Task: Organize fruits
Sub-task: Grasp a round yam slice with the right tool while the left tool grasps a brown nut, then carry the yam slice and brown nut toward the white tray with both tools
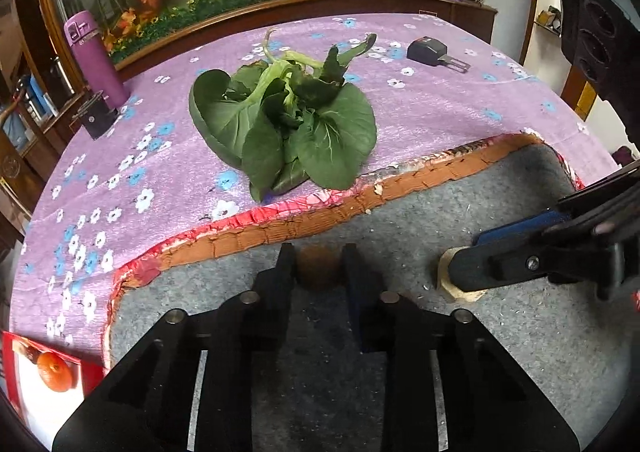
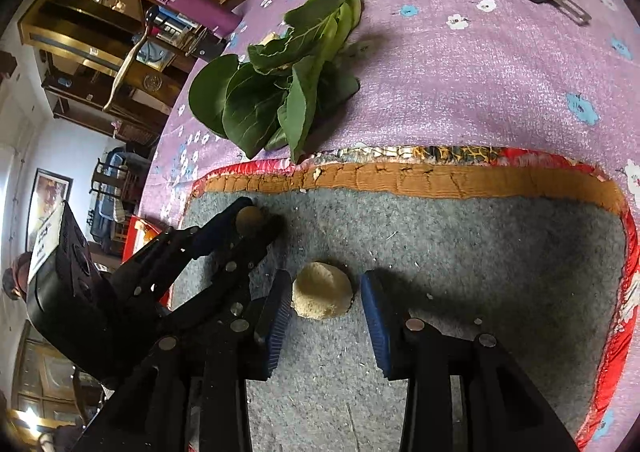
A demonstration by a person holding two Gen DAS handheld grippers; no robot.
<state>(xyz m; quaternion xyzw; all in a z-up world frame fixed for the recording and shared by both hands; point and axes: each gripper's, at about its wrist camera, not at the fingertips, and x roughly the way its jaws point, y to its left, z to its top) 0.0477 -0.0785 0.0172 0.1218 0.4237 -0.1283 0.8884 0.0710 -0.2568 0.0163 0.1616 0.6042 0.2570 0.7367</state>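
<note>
In the left wrist view my left gripper (image 1: 319,264) is shut on a small brown round fruit (image 1: 318,270) that sits low on the grey felt mat (image 1: 440,352). The right wrist view shows that same grip from the side, with the left gripper (image 2: 258,216) around the fruit (image 2: 248,216). My right gripper (image 2: 326,284) stands over a pale tan round piece (image 2: 322,292) on the mat. Its left pad (image 2: 280,312) touches the piece, and a narrow gap shows at the right pad. In the left wrist view the right gripper (image 1: 476,252) partly covers that piece (image 1: 456,290).
A bunch of leafy greens (image 1: 284,123) lies on the purple flowered cloth (image 1: 420,111) beyond the mat's orange-red border. A purple bottle (image 1: 94,55) and a black clip (image 1: 96,117) stand at the left. A black device (image 1: 428,49) lies far right. A red box holds an orange (image 1: 56,372) at lower left.
</note>
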